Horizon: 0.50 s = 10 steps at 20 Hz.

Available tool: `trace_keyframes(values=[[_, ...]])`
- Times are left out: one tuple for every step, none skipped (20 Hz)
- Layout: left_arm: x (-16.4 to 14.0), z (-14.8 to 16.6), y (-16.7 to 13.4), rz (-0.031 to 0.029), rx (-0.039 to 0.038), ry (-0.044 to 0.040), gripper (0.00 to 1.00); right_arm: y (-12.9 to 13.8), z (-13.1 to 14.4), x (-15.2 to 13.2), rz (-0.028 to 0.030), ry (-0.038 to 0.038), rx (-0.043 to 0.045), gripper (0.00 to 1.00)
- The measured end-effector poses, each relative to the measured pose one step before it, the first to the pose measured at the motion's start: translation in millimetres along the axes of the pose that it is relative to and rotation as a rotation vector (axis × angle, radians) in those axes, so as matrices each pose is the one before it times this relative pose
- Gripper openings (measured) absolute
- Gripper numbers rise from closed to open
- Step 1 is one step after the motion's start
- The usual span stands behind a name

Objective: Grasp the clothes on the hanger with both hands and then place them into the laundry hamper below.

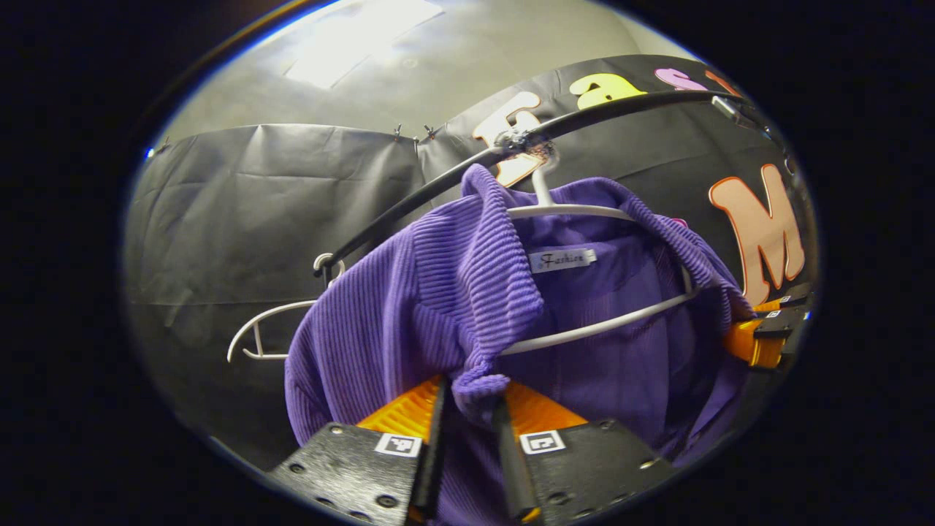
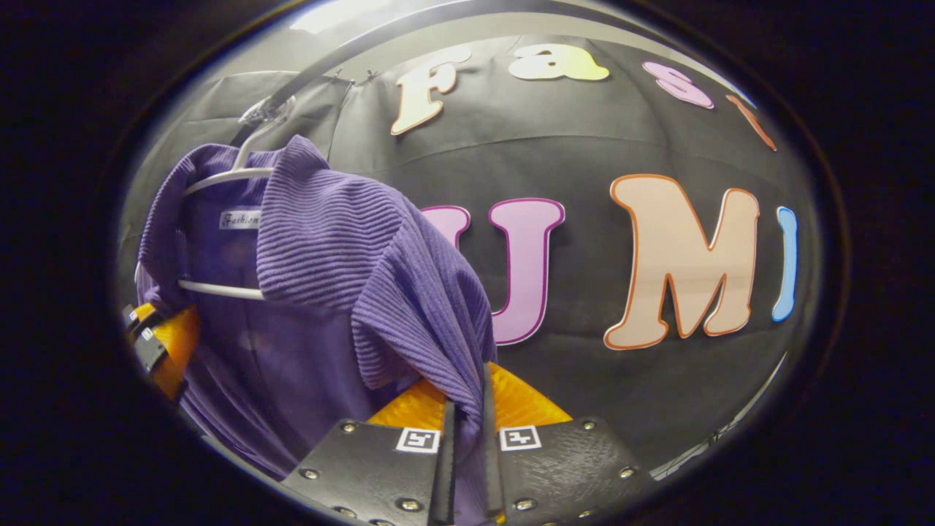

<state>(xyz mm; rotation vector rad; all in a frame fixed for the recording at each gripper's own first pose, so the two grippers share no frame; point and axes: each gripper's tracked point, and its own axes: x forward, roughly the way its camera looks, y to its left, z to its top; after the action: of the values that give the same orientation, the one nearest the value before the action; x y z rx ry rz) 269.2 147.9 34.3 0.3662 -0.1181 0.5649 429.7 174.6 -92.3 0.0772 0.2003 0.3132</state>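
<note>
Left gripper was pinched tight on the purple cardigan's front edge | right gripper was clamped on the opposite front edge, its jaws nearly closed over the knit | cardigan was draped on a white hanger hooked on the black rail | spare white hanger hung beside it.

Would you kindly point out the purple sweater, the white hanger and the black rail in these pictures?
purple sweater (image 1: 453,292): left gripper view, on the ribbed collar fold.
white hanger (image 1: 584,332): left gripper view, on its lower bar.
black rail (image 1: 409,208): left gripper view, on the bare stretch left of the hook.
</note>
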Motion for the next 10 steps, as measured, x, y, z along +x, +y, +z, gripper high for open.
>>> trace_keyframes(values=[[-0.69,0.40,4.66,0.00479,0.01135,0.00273,0.24,0.81,-1.14,-1.12,0.00006,-0.00029,-0.00875,0.16],[-4.24,0.26,6.05,0.00662,0.01337,0.00302,0.10,-0.08,0.09,-1.21,-0.00122,0.00081,-0.00970,0.16],[1.31,2.66,2.94,-0.00481,0.01013,0.00242,0.08,-0.85,0.11,-1.33,-0.00631,-0.00052,-0.00914,0.16],[-1.26,-0.08,0.05,-0.01587,0.00790,0.00511,0.07,-2.83,1.35,-1.19,-0.01375,-0.00292,-0.00954,0.16],[-4.43,3.06,2.13,-0.01370,0.00341,0.00320,0.03,-2.44,1.17,-1.21,-0.01411,-0.00567,-0.00911,0.16],[-4.07,2.54,1.71,-0.01459,0.00004,0.00686,0.01,-2.70,2.04,-0.41,-0.01374,-0.00541,-0.00565,0.16],[-4.08,3.80,1.70,-0.01322,0.00318,0.00749,0.03,-1.87,1.06,-0.37,-0.01520,-0.00235,-0.00407,0.14],[-4.97,1.70,0.96,-0.02218,-0.00079,0.01240,0.02,-2.45,2.56,-0.53,-0.01574,-0.00415,0.00162,0.16],[-4.75,3.25,0.27,-0.02514,-0.01339,0.01008,0.00,-8.59,-1.98,3.75,-0.04587,-0.00003,0.00723,0.16],[-6.85,3.39,3.35,-0.01659,-0.01568,0.00554,0.00,-2.13,6.29,-2.94,-0.01729,-0.01392,0.02836,0.01]])
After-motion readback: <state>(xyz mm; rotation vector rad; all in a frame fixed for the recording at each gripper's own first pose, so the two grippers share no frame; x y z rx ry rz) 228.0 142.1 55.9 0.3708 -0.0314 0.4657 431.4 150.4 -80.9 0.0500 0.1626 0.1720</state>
